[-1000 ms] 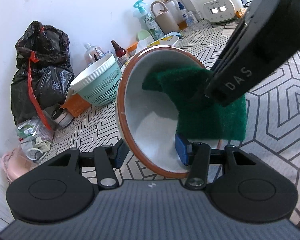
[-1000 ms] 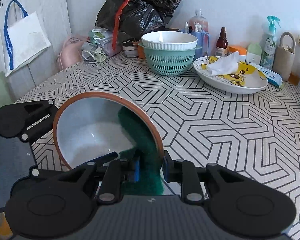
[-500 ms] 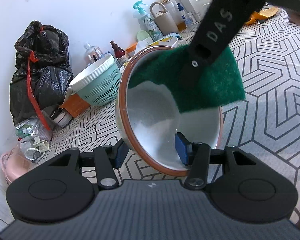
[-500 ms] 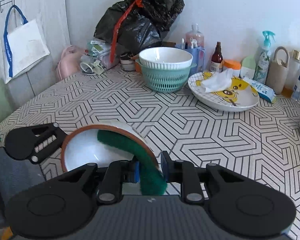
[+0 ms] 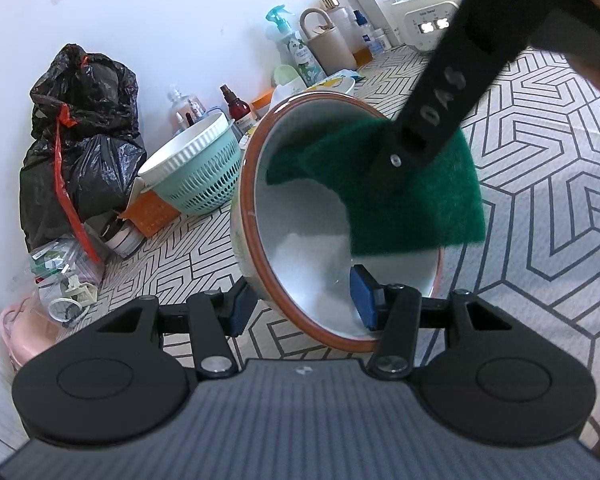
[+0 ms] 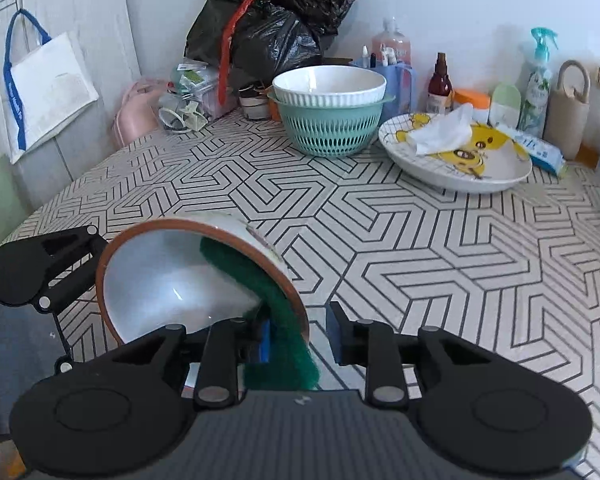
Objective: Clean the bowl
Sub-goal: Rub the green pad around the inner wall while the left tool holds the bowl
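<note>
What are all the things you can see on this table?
bowl: one, white with brown rim, tilted in the left gripper
scouring pad: one, green, draped over the bowl's rim
colander: one, teal, back of table
white dish: one, inside the colander
plate: one, white and yellow, back right, tissue on it
rubbish bags: heap, black, against the wall
spray bottle: one, teal-topped, by the wall
tote bag: one, white and blue, hanging left
table: one, white with black lines
left gripper: black, shut on the bowl's wall
right gripper: black, jaws just opening, scouring pad between them

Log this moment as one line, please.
left gripper: clamps tilted bowl wall | right gripper: jaws just opening, green sponge between them, against bowl's inside
</note>
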Demonstrator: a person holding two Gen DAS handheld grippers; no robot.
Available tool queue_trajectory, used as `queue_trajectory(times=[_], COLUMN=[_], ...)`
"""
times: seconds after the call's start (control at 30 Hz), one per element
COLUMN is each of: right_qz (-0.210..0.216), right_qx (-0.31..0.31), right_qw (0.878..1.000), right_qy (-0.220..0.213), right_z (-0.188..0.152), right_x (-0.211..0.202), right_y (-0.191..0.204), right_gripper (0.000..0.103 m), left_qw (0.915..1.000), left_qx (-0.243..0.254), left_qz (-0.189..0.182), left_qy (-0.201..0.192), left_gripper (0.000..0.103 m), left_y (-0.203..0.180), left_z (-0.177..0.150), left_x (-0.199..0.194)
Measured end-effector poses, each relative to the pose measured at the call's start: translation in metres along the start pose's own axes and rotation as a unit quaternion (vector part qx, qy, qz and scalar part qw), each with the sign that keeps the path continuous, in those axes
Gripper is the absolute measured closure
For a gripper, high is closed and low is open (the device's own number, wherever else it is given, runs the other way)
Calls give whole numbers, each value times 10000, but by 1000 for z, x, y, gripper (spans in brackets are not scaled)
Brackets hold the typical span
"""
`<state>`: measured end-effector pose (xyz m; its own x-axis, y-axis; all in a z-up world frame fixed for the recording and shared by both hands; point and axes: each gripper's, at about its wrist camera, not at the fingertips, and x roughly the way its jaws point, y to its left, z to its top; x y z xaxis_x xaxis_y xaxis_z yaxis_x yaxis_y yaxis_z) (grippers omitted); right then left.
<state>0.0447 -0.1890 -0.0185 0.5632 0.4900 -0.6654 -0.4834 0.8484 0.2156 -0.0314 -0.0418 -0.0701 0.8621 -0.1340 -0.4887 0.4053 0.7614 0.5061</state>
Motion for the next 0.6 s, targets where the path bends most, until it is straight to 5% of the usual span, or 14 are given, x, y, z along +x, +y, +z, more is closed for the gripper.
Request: queue_trajectory(times=[0.3,0.6], right_qz=[154,-196], right_qx=[-235,-475], right_qw=[9994,9986], right_qy=[219,102], right_z=[-10,14], right_x=[10,-12], right_y=[5,5], right_gripper=[71,67], left_qw=[9999,9999], left_qx=[103,107], left_qz=[83,54], left_qy=[-7,-14], left_gripper=[54,54], left_y=[-5,-5], left_z=[0,-1], left_x=[-4,-5])
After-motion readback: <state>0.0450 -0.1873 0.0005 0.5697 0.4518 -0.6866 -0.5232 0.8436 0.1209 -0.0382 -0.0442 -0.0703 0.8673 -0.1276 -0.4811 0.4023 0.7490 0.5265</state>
